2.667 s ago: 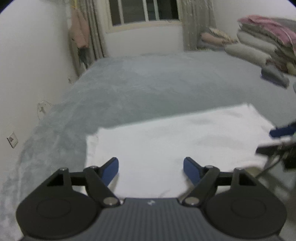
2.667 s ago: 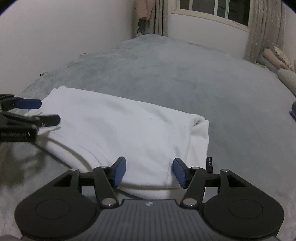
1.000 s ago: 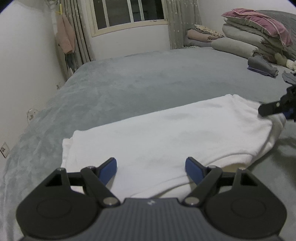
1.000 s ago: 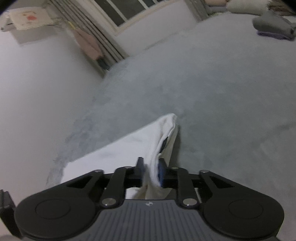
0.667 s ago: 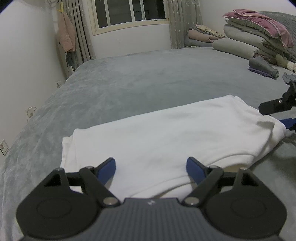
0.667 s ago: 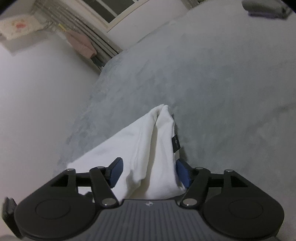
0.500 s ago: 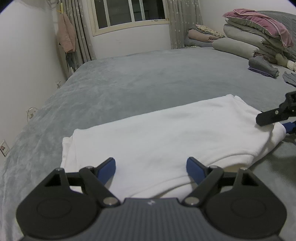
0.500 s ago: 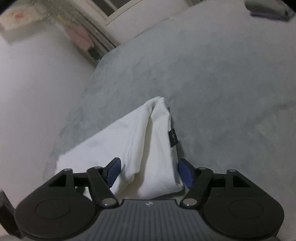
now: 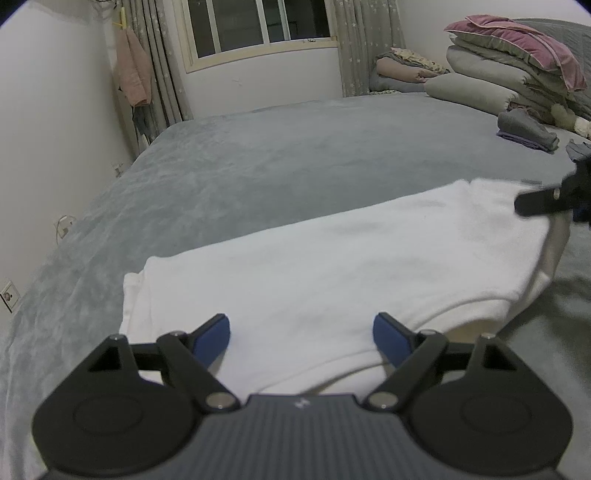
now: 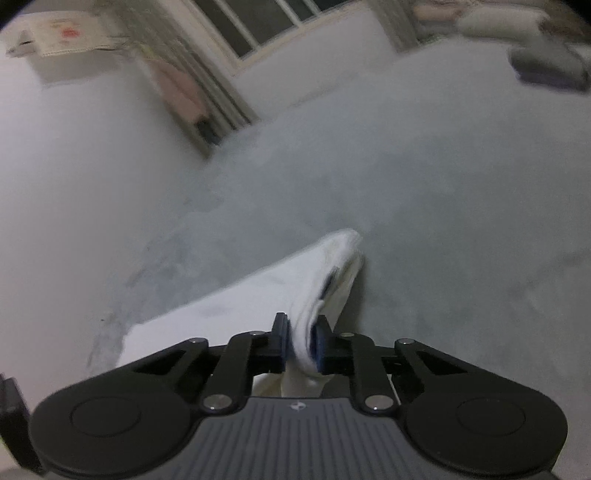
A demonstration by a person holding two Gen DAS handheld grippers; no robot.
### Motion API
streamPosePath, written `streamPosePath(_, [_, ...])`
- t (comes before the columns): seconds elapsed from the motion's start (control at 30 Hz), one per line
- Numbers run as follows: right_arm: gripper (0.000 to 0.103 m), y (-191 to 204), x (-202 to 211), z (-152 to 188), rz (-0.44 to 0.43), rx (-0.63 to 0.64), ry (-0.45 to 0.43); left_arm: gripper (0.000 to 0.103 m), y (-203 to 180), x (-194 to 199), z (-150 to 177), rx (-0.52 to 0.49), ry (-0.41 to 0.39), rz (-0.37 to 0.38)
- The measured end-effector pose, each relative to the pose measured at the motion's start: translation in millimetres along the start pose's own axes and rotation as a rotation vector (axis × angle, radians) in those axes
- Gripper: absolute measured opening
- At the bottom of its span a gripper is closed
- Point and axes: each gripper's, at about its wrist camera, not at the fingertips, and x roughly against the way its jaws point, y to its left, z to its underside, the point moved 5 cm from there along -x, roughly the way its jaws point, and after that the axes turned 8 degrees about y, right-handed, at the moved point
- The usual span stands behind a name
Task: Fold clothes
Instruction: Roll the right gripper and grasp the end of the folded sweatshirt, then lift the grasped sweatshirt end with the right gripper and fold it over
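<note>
Left wrist view: grey plush bed cover (image 9: 295, 166) fills most of the frame, running back to a wall with a window (image 9: 258, 26) and patterned curtains (image 9: 365, 48). Stacked quilts and pillows (image 9: 509, 74) sit at the far right edge of the bed; a small folded grey garment (image 9: 526, 131) lies just in front of them. A pink towel (image 9: 133, 74) hangs by the left curtain.

White garment (image 9: 332, 273) lies flat on the cover, partly folded, long axis left to right, directly ahead of the left gripper (image 9: 301, 334). Left gripper jaws spread wide, blue pads over the near edge of the cloth, nothing between them.

Right gripper (image 10: 301, 341) is at the garment's right end. Right wrist view, blurred: jaws drawn nearly together, pinching a bunched fold of the white garment (image 10: 236, 306); the clamped corner stands raised off the cover. A small dark label (image 10: 330, 278) shows on the lifted edge.
</note>
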Motion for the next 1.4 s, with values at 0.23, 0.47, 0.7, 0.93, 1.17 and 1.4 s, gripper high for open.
streamPosePath(0.23, [0.03,10,-2,-1,0.042,0.069,0.012,0.085,-2,0,0,-0.002,-0.001,-0.003])
streamPosePath(0.47, [0.077,-20,-13,0,-0.006,-0.078,0.126,0.085,-1,0,0,-0.001,-0.001,-0.002])
streamPosePath(0.7, [0.078,-43,-13,1,-0.176,-0.2,0.194,0.085,0,0,0,0.003,0.002,0.003])
streamPosePath(0.93, [0.078,-50,-18,4,-0.256,-0.257,0.206,0.086,1,0,-1,0.009,0.006,0.011])
streamPosePath(1.17, [0.078,-58,-21,3,-0.299,-0.322,0.187,0.086,2,-1,0,0.013,0.008,0.012])
streamPosePath(1.4, [0.076,-31,-29,5,-0.146,-0.181,0.141,0.087,1,-2,0,0.01,0.006,0.005])
